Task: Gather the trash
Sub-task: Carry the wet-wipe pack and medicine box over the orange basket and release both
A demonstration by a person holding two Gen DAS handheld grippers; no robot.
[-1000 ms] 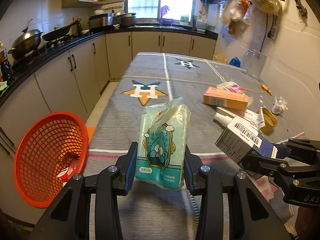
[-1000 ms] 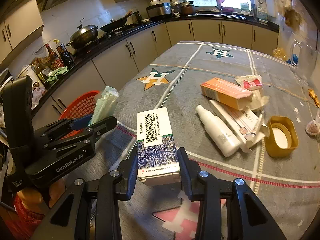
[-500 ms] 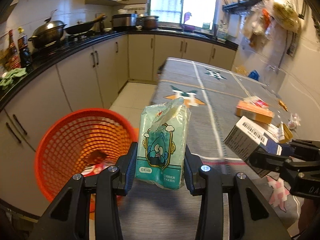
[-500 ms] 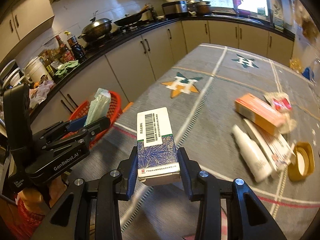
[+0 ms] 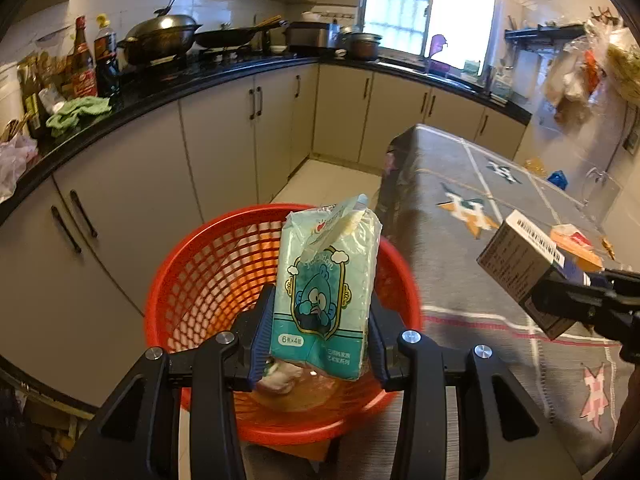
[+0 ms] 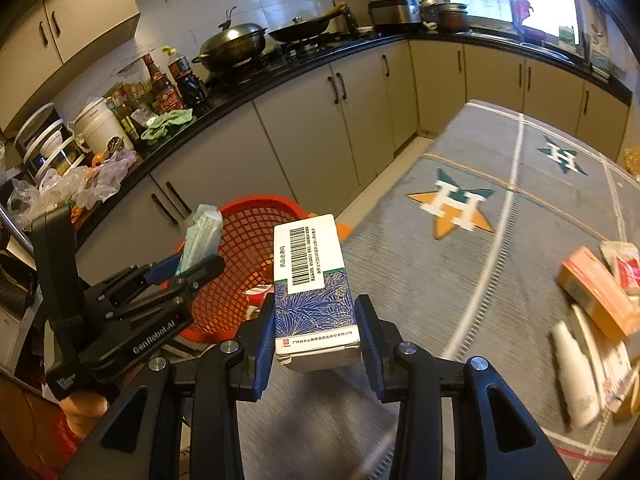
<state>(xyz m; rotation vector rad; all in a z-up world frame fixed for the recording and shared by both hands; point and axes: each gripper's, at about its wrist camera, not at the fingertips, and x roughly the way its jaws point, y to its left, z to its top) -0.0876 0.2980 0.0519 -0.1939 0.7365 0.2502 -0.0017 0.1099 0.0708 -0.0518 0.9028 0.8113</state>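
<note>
L gripper (image 5: 320, 344) is clamping the tissue pack (image 5: 326, 292) by its lower sides, holding it upright right over the red basket (image 5: 200, 272). R gripper (image 6: 316, 336) is squeezing the carton (image 6: 314, 292) near its bottom end, barcode side up, sitting over the table edge w/ the basket just beyond and left of it.

Handling, my read:
- Tissue pack: looks light and soft, plastic film prob slippery. Pads are denting it a bit, so the grip is compressing, not rigid. Best hold is mid-body across the narrow sides, as it is now. The loose flap at top is no good for gripping.
- Carton: thin cardboard, likely light or empty, crushes if squeezed hard. Flat side faces are the right place to pinch; it's sticking out far fwd of the pads, so it could pivot.

Basket is holding some trash at the bottom already, can't ID it. More stuff is lying on the table (image 6: 500, 280): orange box (image 6: 596, 296), white bottle (image 6: 572, 376), both blurry.

Next calls for just opening L over the basket; a drop shouldn't hurt anything.
</note>
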